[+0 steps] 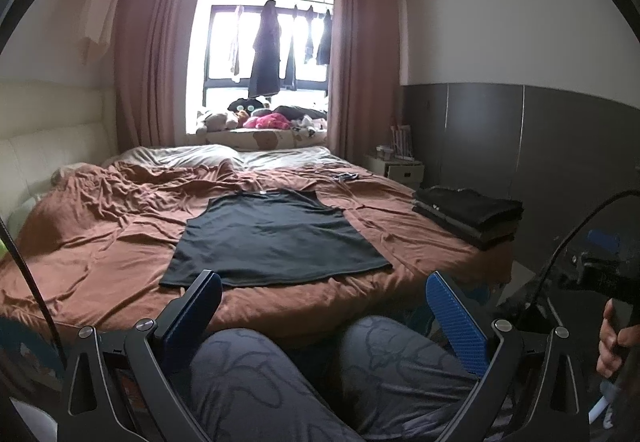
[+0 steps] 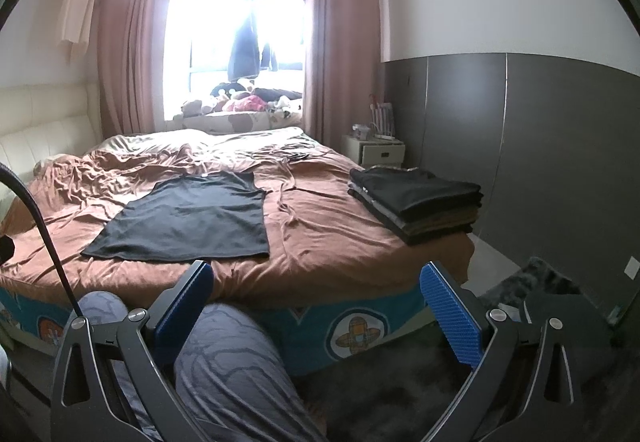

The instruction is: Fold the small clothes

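A black sleeveless top lies spread flat on the brown bedsheet, hem toward me; it also shows in the right wrist view. A stack of folded dark clothes sits at the bed's right edge, also in the right wrist view. My left gripper is open and empty, held back from the bed above the person's knees. My right gripper is open and empty, also short of the bed's near edge.
The person's patterned trouser legs fill the foreground between the fingers. A white nightstand stands beyond the bed on the right by a grey wall. Plush toys line the windowsill. A dark rug covers the floor.
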`<state>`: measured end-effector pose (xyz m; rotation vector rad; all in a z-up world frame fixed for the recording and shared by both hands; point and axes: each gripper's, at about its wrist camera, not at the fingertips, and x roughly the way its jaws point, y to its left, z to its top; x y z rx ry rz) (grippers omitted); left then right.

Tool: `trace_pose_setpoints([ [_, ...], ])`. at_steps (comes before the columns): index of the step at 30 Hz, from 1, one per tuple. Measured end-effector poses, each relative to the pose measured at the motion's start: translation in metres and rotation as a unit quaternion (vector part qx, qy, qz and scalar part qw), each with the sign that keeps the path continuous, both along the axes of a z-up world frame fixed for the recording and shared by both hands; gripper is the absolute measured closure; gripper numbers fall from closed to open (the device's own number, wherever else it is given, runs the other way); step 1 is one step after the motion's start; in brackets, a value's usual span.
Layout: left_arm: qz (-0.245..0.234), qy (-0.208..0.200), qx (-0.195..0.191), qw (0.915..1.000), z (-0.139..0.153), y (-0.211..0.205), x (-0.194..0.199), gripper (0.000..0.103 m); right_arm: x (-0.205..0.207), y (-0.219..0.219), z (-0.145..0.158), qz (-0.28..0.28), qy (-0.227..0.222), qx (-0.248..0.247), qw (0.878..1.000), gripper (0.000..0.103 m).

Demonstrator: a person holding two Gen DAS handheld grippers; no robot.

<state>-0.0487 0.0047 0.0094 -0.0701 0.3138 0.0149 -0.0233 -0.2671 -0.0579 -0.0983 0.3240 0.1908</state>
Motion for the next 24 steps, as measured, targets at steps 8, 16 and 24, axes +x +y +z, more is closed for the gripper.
trace_pose_setpoints([
  [8, 0.005, -0.003, -0.003, 1.0000, -0.001, 0.002, -0.008, 0.000, -0.003, -0.007, 0.002, -0.001, -0.001, 0.000, 1.000, 0.000],
  [16, 0.009, -0.001, -0.001, 1.0000, -0.003, 0.004, -0.011, 0.000, -0.006, -0.009, 0.000, -0.004, 0.000, 0.005, 1.000, 0.000],
  [24, 0.013, 0.002, 0.002, 0.9999, -0.006, 0.010, -0.009, 0.000, -0.003, -0.011, -0.001, -0.006, -0.003, 0.006, 1.000, 0.000],
])
